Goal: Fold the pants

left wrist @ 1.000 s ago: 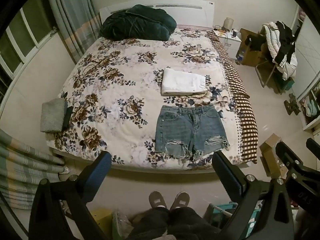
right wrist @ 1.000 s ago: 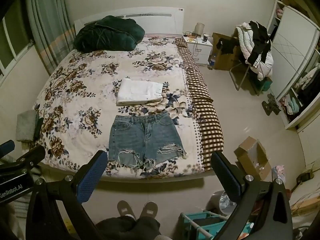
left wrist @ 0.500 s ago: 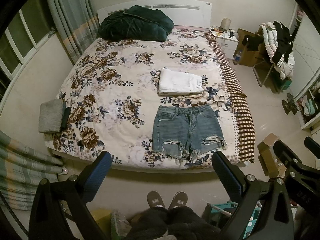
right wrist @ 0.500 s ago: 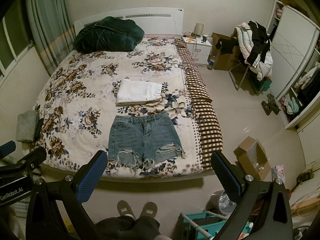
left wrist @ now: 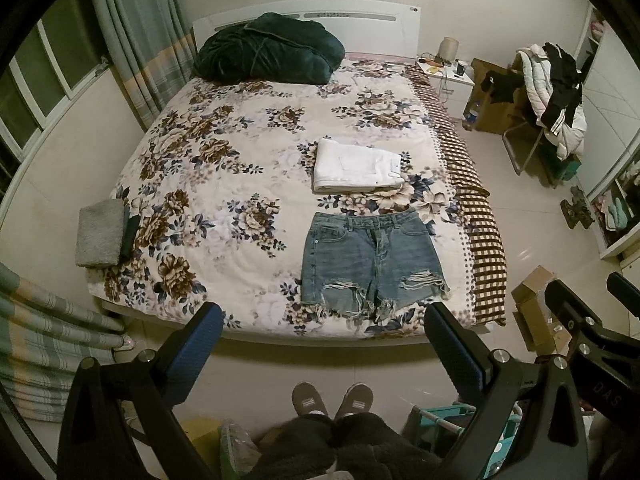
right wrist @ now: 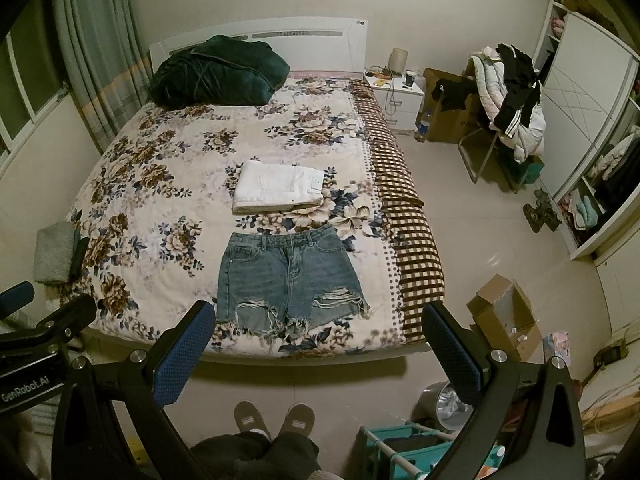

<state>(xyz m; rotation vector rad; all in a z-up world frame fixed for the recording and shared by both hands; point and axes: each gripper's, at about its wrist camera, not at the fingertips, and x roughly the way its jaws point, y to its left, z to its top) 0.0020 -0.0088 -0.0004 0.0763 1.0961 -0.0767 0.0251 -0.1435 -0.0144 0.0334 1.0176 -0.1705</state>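
Blue denim shorts [left wrist: 374, 262] with frayed hems lie flat near the foot edge of the floral bed [left wrist: 224, 184], waistband toward the headboard. They also show in the right wrist view [right wrist: 290, 276]. A folded white pair [left wrist: 356, 166] lies just beyond them, also in the right wrist view [right wrist: 278, 186]. My left gripper [left wrist: 324, 336] is open and empty, held high above the floor short of the bed's foot. My right gripper [right wrist: 316, 332] is open and empty, at a similar height beside it.
A dark green duvet [left wrist: 268, 50] is heaped at the headboard. A grey folded cloth [left wrist: 100, 232] lies at the bed's left corner. A cardboard box [right wrist: 504, 316], a teal rack [right wrist: 404, 448], a clothes-laden chair [right wrist: 508, 100] and a nightstand [right wrist: 396, 98] stand right of the bed.
Both views have drifted slightly; the bed and shorts sit a little lower and further left in the left wrist view. The clothes have not moved and both grippers stay open.
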